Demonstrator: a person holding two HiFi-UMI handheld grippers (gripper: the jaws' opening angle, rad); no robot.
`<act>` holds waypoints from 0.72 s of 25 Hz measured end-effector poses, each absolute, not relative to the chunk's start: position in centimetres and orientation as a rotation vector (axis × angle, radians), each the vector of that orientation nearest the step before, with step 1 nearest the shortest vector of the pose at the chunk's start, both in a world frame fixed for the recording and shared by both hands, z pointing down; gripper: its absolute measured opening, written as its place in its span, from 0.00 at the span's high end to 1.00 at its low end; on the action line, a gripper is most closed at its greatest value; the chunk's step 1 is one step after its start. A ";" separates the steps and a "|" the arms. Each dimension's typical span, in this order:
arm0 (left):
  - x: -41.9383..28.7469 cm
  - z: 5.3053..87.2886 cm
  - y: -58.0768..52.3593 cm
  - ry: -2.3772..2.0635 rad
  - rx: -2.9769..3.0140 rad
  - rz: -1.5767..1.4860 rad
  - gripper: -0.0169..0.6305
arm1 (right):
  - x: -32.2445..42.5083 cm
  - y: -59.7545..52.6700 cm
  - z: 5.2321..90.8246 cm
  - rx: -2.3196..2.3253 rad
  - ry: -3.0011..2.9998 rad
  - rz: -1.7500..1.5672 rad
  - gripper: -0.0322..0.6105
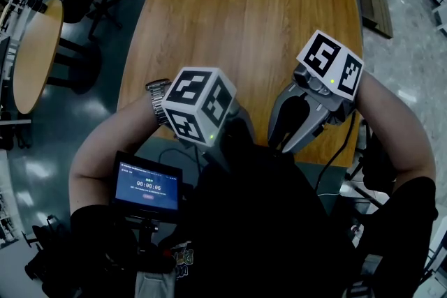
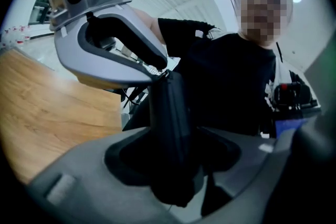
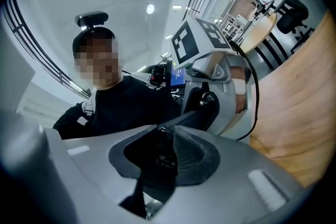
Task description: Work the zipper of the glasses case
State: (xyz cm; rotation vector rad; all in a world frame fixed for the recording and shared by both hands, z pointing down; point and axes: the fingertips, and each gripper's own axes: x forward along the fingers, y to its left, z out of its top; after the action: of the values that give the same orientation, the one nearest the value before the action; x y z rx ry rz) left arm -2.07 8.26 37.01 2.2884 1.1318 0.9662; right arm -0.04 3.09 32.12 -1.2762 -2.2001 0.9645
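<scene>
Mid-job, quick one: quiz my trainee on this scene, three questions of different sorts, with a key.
1. What holds the long black zippered glasses case? A) the left gripper B) a bare hand C) a clamp stand
2. True or false: the right gripper has its jaws wide apart.
3. Fill in: in the left gripper view, the right gripper meets the case at its ___ end.
Key: 1 A, its jaws are closed on the case's sides. 2 False, they are nearly together. 3 top.
</scene>
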 end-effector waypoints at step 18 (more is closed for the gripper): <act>-3.0 36.0 8.2 1.183 2.238 1.016 0.56 | -0.8 3.6 31.4 -1.328 -2.080 1.010 0.87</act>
State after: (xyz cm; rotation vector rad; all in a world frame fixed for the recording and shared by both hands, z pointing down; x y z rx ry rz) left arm -2.99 8.19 35.97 2.2382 1.1830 1.0164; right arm -0.83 3.59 31.41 -1.3282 -2.0800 1.0095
